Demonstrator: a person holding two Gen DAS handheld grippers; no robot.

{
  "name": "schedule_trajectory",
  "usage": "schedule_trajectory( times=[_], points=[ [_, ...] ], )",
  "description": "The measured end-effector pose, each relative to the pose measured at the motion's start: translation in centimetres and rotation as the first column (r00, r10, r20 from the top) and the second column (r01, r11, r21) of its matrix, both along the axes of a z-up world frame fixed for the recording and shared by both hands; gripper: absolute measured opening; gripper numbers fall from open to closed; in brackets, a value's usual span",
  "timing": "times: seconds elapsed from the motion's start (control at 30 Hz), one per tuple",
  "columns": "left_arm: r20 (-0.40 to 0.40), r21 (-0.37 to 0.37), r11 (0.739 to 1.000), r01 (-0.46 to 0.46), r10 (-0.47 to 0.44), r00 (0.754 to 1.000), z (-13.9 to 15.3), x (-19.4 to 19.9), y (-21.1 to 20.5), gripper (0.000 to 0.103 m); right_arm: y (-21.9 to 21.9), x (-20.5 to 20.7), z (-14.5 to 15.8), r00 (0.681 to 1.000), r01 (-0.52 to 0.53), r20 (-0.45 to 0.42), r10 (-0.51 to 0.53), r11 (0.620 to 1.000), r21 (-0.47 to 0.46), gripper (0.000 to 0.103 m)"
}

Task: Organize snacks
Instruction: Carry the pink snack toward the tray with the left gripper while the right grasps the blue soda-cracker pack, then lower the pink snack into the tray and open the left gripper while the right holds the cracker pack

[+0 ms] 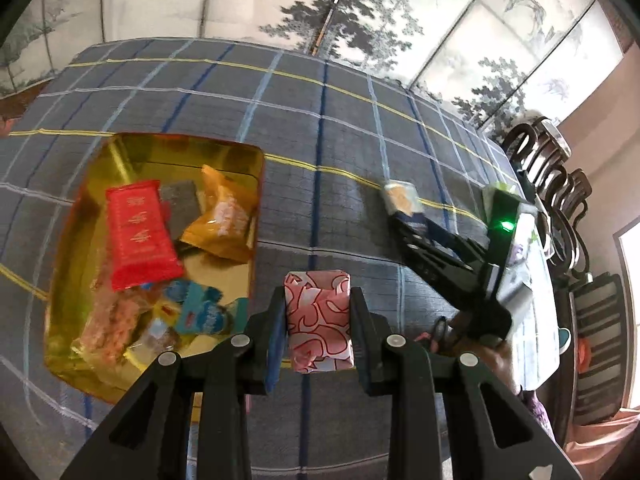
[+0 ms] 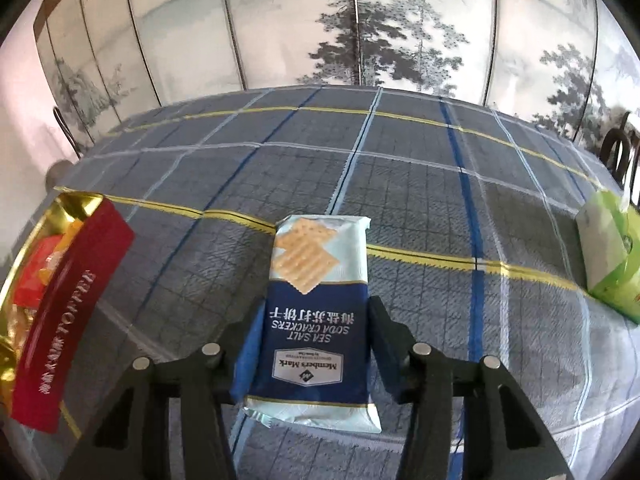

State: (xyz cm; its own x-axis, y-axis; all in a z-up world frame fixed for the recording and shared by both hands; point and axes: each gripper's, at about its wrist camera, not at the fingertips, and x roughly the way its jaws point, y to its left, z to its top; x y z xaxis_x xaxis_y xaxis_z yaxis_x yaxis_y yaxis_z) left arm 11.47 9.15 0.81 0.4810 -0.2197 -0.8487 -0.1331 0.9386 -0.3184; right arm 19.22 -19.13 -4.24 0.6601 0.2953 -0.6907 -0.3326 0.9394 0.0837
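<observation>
Left claw point(image 1: 318, 320): closed on pink packet point(image 1: 320, 316), fingers against both its sides, held above the plaid worktop point(image 1: 340, 128), just right of the gold tin point(image 1: 256, 208). Tin contents: red packet point(image 1: 138, 236), orange packet point(image 1: 222, 216), several more snacks. Right claw point(image 2: 314, 344): clamped on cracker pack point(image 2: 316, 312), dark end between the fingers, pale end pointing away, over the worktop. Red tin wall point(image 2: 68, 312) at left in right wrist view; green box point(image 2: 612, 256) at far right. Right claw also visible in left wrist view, well right of the tin.
</observation>
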Motion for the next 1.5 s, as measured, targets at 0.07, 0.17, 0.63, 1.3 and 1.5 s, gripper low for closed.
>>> schedule_trajectory(
  times=[0.07, 0.17, 0.63, 1.3, 1.5],
  points=[
    [0.007, 0.003, 1.0, -0.011, 0.011, 1.0, 0.2, -0.6, 0.7, 0.026, -1.2, -0.9, 0.2, 1.0, 0.026, 0.002, -0.027, 0.999, 0.043, 0.05],
    [0.015, 0.01, 0.999, -0.036, 0.036, 0.999, 0.4, -1.7, 2.1, 0.026, -2.4, -2.4, 0.0, 0.999, 0.054, 0.002, -0.054, 0.996, 0.071, 0.05],
    [0.052, 0.104, 0.979, -0.177, 0.173, 0.984, -0.9, -6.3, 9.0, 0.026, -5.4, -5.4, -0.1, 0.985, 0.157, 0.048, -0.163, 0.982, 0.106, 0.05],
    [0.149, 0.26, 0.944, -0.202, 0.167, 0.975, -3.0, -6.3, 10.7, 0.026, -5.8, -5.7, 0.2, 0.978, 0.189, 0.07, -0.198, 0.975, 0.121, 0.05],
    [0.155, 0.279, 0.937, -0.209, 0.171, 0.973, -3.8, -5.9, 11.1, 0.026, -5.8, -5.7, 0.2, 0.978, 0.188, 0.067, -0.197, 0.975, 0.117, 0.05]
  ],
)
